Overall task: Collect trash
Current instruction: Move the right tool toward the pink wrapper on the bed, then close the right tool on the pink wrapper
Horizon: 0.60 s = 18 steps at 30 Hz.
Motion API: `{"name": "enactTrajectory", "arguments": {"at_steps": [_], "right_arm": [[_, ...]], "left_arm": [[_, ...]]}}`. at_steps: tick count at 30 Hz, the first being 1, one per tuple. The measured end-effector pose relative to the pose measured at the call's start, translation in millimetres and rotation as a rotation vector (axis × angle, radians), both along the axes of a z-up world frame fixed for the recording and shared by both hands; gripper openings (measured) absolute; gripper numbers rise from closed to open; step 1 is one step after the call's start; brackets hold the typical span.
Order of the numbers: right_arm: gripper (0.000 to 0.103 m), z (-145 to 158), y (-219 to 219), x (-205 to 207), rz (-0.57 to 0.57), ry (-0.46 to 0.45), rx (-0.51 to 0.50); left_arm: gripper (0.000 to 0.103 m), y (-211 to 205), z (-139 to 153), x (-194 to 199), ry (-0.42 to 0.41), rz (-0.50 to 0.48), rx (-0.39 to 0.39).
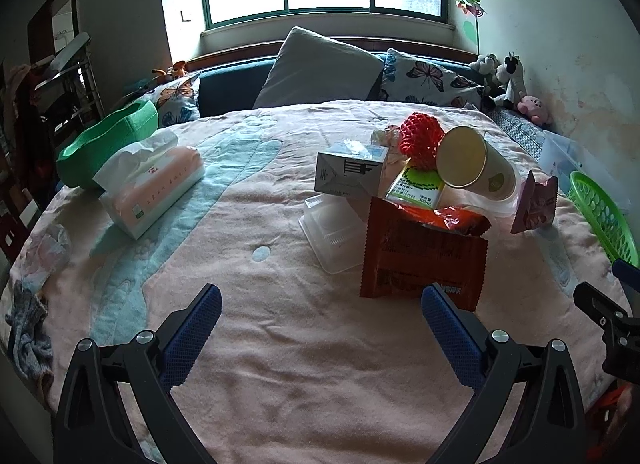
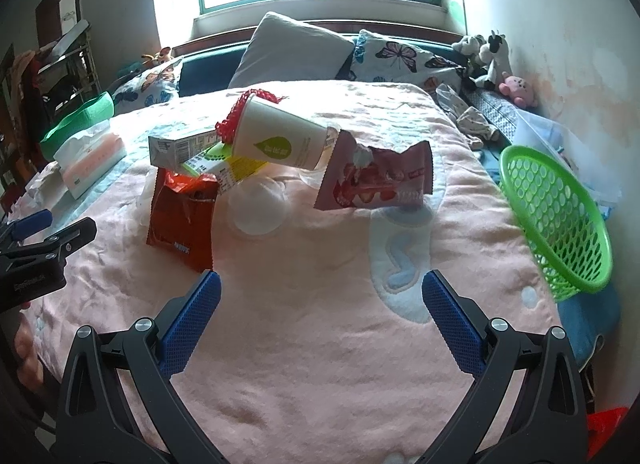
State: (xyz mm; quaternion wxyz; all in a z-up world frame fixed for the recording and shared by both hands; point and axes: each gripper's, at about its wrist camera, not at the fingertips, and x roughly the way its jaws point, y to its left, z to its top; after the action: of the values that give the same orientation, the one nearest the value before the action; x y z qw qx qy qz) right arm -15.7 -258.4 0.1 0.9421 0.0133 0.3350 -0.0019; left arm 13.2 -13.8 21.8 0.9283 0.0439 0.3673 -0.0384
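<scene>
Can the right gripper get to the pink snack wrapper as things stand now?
Probably yes. The right gripper is open, and only bare blanket lies between it and the pink snack wrapper, which sits apart from the paper cup.

Left gripper (image 1: 320,304): black plastic frame w/ triangular cut-outs, round silver screws at the pivots, blue fingers (image 1: 198,328) w/ fine grid texture. Right gripper (image 2: 320,292): same build, black arms, silver screws, blue textured pads (image 2: 448,316). In right wrist view, at 9 o'clock, the left unit's black body carries small pale lettering, too blurred to read.
</scene>
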Motion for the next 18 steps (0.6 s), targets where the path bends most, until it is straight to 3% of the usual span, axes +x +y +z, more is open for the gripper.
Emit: {"name": "enactTrajectory", "arguments": {"at_steps": [8,18], "right_arm": [[0.099,10,-6,9,0.022,-0.001,0.005],[0.099,46,-13,24,0.090,-0.044,0.005]], "left_arm": [[0.097,-2,5,9,0.004,-0.017,-0.018],[0.097,5,24,28,-0.027,-0.026,-0.025]]}}
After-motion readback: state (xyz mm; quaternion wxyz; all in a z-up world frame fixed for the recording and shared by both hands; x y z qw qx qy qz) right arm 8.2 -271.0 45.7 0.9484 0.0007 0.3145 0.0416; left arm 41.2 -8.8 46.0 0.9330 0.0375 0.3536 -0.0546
